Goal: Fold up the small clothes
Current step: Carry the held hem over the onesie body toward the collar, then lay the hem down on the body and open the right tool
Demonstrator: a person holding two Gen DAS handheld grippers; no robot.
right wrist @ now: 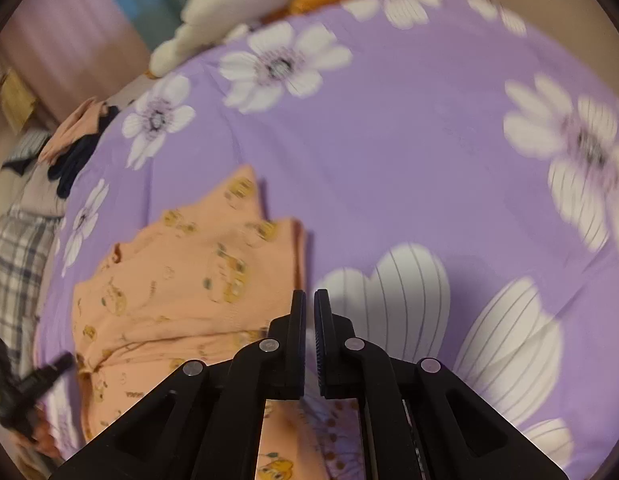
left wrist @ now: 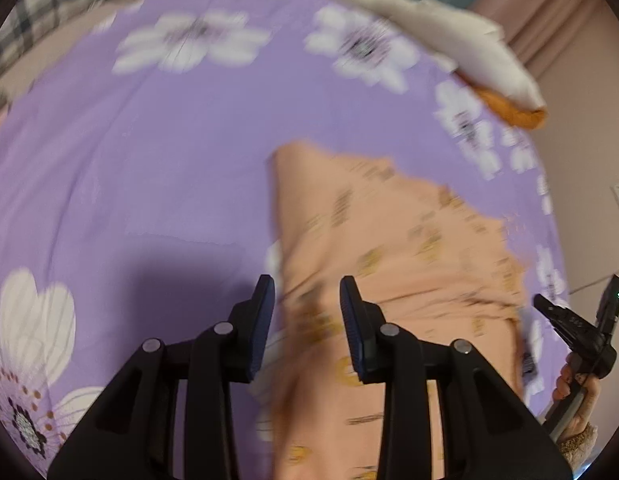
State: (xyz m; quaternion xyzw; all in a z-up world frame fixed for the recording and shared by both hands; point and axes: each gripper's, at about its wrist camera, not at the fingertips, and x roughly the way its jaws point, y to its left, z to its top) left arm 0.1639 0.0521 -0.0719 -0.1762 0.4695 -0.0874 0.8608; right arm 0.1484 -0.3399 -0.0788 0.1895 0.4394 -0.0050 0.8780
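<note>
A small peach garment with yellow cartoon prints (left wrist: 393,248) lies partly folded on the purple flowered bedsheet (left wrist: 149,152). It also shows in the right wrist view (right wrist: 181,280). My left gripper (left wrist: 307,292) is open and empty, its jaws hovering above the garment's left edge. My right gripper (right wrist: 309,300) has its jaws nearly closed with nothing between them, above the garment's right edge. The right gripper shows at the right edge of the left wrist view (left wrist: 577,328). The left gripper shows blurred at the lower left of the right wrist view (right wrist: 33,384).
A white and orange plush toy (left wrist: 441,36) lies at the far edge of the bed, also in the right wrist view (right wrist: 245,4). A pile of peach, dark and plaid clothes (right wrist: 69,152) sits at the bed's left side. Curtains (left wrist: 549,12) hang behind.
</note>
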